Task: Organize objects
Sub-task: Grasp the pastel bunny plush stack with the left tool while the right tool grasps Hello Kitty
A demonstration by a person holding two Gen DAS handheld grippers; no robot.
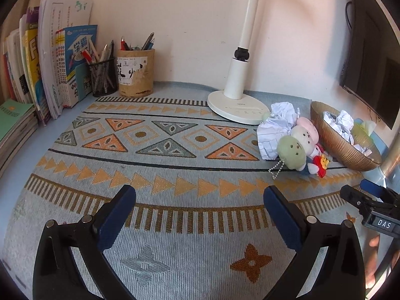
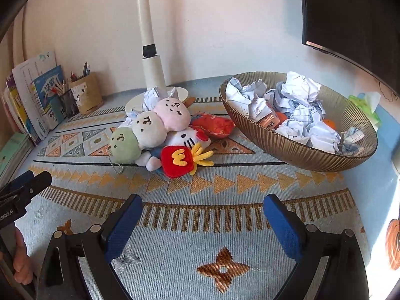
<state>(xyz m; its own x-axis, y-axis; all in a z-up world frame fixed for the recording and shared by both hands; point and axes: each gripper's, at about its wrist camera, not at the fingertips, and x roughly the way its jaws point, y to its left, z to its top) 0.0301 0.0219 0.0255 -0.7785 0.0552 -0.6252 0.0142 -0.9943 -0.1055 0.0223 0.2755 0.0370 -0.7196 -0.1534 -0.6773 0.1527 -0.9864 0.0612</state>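
Note:
A heap of small plush toys lies on the patterned mat: a green, a cream and a pink round one, a white cat toy, a red fries toy and an orange-red one. Crumpled paper lies behind the plush toys. A ribbed brown bowl to the right holds several crumpled paper balls. My right gripper stands open over bare mat, short of the toys. My left gripper is open too, with nothing between its fingers, left of the heap.
A white lamp base and pole stand at the back. Two pen holders and upright books fill the back left corner, with stacked books beside them. A dark monitor hangs at the right. A tissue pack lies behind the bowl.

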